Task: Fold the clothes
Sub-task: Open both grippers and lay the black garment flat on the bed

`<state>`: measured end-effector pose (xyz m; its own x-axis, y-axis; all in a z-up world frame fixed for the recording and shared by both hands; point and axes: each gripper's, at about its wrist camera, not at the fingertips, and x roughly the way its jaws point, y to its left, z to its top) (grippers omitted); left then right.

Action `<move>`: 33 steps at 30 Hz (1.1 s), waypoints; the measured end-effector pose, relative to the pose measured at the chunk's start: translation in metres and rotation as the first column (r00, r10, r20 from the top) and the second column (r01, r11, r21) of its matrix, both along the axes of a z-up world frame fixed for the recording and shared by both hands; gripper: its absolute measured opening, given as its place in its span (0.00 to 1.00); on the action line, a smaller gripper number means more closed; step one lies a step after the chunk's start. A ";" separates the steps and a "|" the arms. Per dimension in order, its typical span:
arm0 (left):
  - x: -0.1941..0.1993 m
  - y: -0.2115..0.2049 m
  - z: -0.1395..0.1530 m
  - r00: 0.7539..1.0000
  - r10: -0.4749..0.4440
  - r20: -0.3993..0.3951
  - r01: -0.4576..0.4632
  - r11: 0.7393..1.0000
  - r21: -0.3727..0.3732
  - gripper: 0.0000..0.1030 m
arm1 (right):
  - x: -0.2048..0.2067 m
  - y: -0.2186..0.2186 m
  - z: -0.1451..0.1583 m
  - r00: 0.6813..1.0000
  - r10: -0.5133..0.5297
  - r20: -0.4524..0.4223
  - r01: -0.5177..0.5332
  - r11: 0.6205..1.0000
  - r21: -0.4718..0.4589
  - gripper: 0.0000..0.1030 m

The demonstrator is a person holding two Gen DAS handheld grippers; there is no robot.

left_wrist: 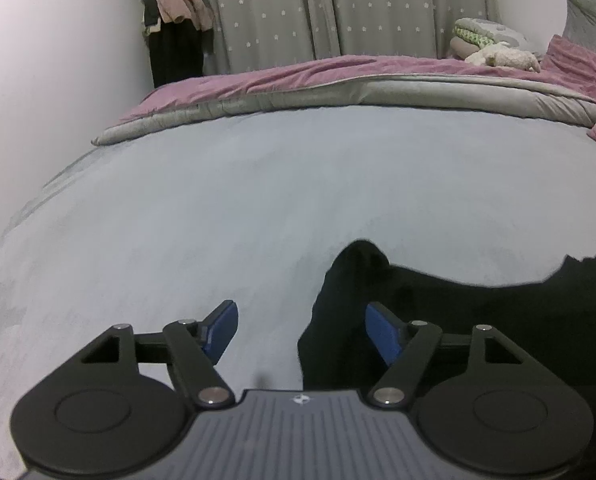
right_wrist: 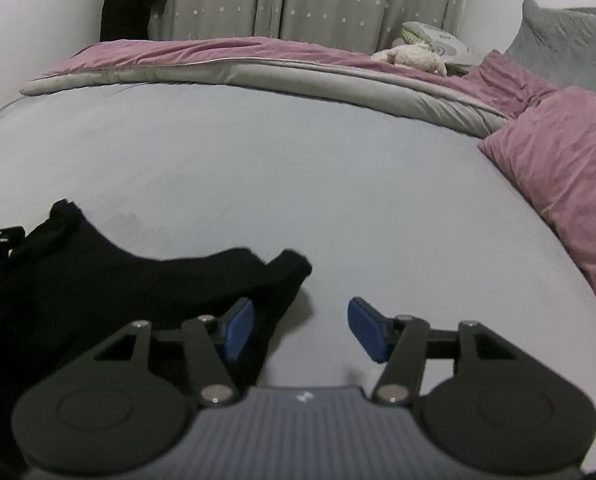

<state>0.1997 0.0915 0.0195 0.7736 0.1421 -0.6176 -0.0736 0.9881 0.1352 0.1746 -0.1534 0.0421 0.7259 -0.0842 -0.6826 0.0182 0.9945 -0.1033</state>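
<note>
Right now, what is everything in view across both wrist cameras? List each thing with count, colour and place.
Black fabric garment: one, black, spread on the near part of the bed.
Pale grey bed sheet: one, covers the mattress.
Pink and grey quilted duvet: one, pushed to the far side.
Pink velvet pillow: one, right edge of the bed.
Cream plush toy: one, far right on the duvet.
Grey star-print curtains: far wall.
Hanging clothes: pink and black, far left corner.
Left gripper: fingers open, at the garment's left edge.
Right gripper: fingers open, at its right edge.
</note>
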 end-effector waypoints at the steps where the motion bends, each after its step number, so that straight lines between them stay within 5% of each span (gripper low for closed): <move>1: -0.003 0.001 0.001 1.000 -0.001 -0.006 0.001 1.000 -0.003 0.70 | -0.004 0.000 0.000 1.000 0.000 -0.006 0.001 1.000 0.006 0.56; 10: -0.040 0.012 0.007 0.999 -0.012 -0.049 0.009 0.999 -0.049 0.72 | -0.045 0.005 0.005 0.999 0.030 -0.024 -0.029 0.999 0.029 0.69; 33: -0.125 0.041 -0.001 0.981 -0.028 -0.190 -0.014 0.976 -0.215 0.73 | -0.127 -0.001 -0.002 0.994 0.020 -0.105 -0.004 0.989 0.149 0.73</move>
<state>0.0750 0.1329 0.0181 0.6388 -0.0149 -0.7693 -0.0604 0.9958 -0.0694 0.0474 -0.1546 0.0403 0.6495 0.0319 -0.7597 0.0031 0.9990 0.0447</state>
